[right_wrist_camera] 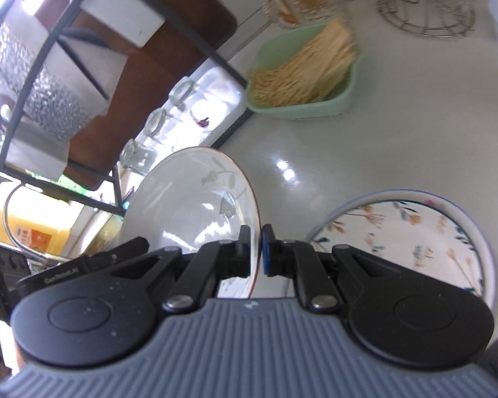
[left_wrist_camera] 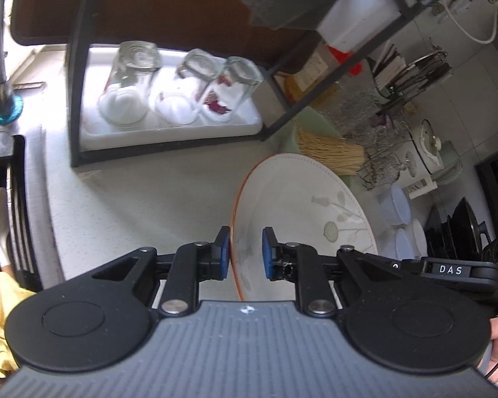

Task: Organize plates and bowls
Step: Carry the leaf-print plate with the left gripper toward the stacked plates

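A white deep plate (left_wrist_camera: 298, 205) with an orange-brown rim and a grey plant pattern hangs tilted above the pale counter. My left gripper (left_wrist_camera: 245, 252) is shut on its left rim, with the rim lying against the left pad. In the right wrist view the same kind of plate (right_wrist_camera: 189, 199) stands on edge, and my right gripper (right_wrist_camera: 256, 250) is shut tight on its right rim. Below the right gripper, a floral plate (right_wrist_camera: 415, 242) with a blue rim lies flat on the counter.
A black rack (left_wrist_camera: 76, 99) with a white tray of upturned glasses (left_wrist_camera: 169, 99) stands behind. A green basket of straw-coloured sticks (right_wrist_camera: 302, 76) sits on the counter. White lidded bowls (left_wrist_camera: 398, 205) and a dark dish rack (left_wrist_camera: 458, 229) are at the right. A tap (left_wrist_camera: 0, 33) is at the left.
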